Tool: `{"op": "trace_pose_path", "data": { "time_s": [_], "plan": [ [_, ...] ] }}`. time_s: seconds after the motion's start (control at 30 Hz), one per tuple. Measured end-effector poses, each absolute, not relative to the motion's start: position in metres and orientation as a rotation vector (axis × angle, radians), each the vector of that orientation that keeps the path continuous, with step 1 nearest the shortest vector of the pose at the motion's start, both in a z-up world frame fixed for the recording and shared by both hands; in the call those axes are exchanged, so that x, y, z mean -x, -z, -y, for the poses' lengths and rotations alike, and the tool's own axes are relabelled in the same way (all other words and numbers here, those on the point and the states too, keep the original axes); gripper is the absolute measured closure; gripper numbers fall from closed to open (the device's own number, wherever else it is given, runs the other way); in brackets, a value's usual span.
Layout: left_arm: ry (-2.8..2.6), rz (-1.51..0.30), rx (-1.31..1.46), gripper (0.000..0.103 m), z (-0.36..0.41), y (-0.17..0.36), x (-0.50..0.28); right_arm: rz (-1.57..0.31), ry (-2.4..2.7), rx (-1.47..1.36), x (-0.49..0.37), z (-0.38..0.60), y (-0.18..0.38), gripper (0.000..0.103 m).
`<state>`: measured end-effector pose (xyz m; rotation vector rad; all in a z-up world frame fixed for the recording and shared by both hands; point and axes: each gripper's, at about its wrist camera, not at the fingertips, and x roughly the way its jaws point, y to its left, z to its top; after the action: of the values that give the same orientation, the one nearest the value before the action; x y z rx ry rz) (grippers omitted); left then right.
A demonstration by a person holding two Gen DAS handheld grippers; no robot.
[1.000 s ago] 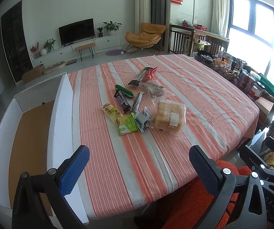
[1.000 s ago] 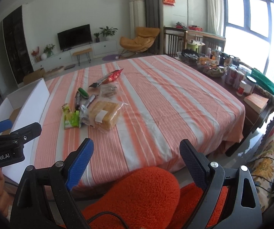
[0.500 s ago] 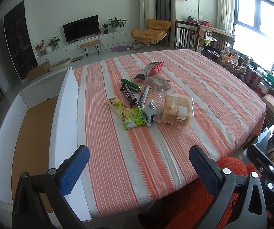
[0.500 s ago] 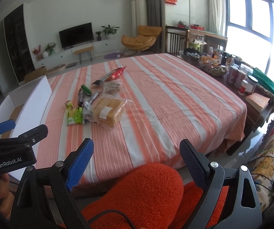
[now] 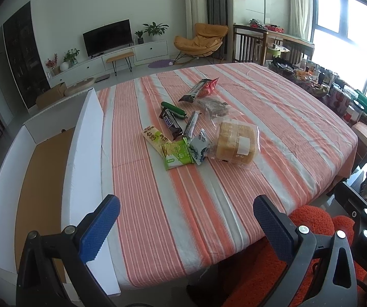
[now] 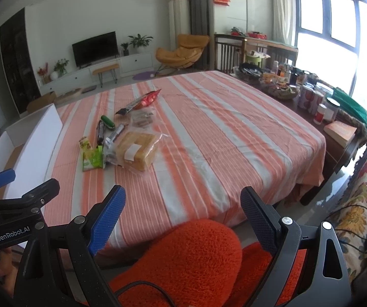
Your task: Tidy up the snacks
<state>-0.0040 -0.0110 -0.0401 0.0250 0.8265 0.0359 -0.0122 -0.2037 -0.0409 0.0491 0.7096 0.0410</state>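
Left wrist view: the left tool (image 5: 186, 220) is hanging released at the bottom of the frame, its blue pads spread wide over the near edge of the striped bench (image 5: 273, 117), gripping nothing.
Right wrist view: the right tool (image 6: 182, 208) is likewise sitting released at the bottom of the frame, grasping nothing, above an orange fuzzy cushion (image 6: 183, 253).
Snack cluster: the snacks are lying grouped at mid-frame in the left view, and left of centre in the right view, well apart from both tools.
Bagged bread (image 5: 236, 143): it is lying at the right edge of the cluster in a clear wrapper with a white label.
Green snack packet (image 5: 177, 154): it is lying at the near edge of the cluster, just beside a blue-white pouch (image 5: 200, 149) that is touching the bread bag.
Yellow packet (image 5: 155, 136): it is lying left of the green one, overlapping its corner.
Chocolate bar (image 5: 170, 122): it is lying beyond these in a dark wrapper, with a green sausage-shaped stick (image 5: 173, 110) behind it and a slim silver stick pack (image 5: 191, 125) to its right.
Clear bag of dark snacks (image 5: 214, 106): it is lying above the bread.
Red-and-black long packet (image 5: 200, 89): it is lying farthest back in the cluster.
White box (image 5: 86, 138): it is standing open at the left of the frame, against the bench edge, its brown floor showing.
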Motion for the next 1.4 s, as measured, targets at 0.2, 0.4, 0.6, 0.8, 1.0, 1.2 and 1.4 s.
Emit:
{"op": "trace_pose_path", "data": {
  "time_s": [0.2,0.4,0.6,0.8,1.0,1.2,1.4],
  "plan": [
    [-0.041,-0.836,-0.014,0.0,0.007,0.043,0.004,-0.714,-0.023,-0.037,0.011,0.201,0.043,0.01],
    [-0.045,-0.85,-0.022,0.0,0.009,0.047,0.003,-0.715,-0.012,-0.018,0.012,0.197,0.044,0.01],
    [-0.042,-0.862,-0.032,0.0,0.011,0.052,0.003,-0.72,0.006,-0.006,0.012,0.198,0.047,0.01],
    [-0.042,-0.87,-0.037,0.0,0.012,0.054,0.002,-0.728,0.026,0.003,0.009,0.2,0.048,0.01],
    [-0.042,-0.876,-0.042,0.0,0.014,0.057,0.001,-0.732,0.028,0.006,0.009,0.201,0.049,0.01],
    [-0.043,-0.893,-0.037,0.0,0.013,0.062,-0.002,-0.734,0.029,0.0,0.01,0.201,0.05,0.01],
    [-0.05,-0.912,-0.009,0.0,0.005,0.066,-0.003,-0.737,0.021,-0.005,0.009,0.202,0.053,0.01]
  ]
}}
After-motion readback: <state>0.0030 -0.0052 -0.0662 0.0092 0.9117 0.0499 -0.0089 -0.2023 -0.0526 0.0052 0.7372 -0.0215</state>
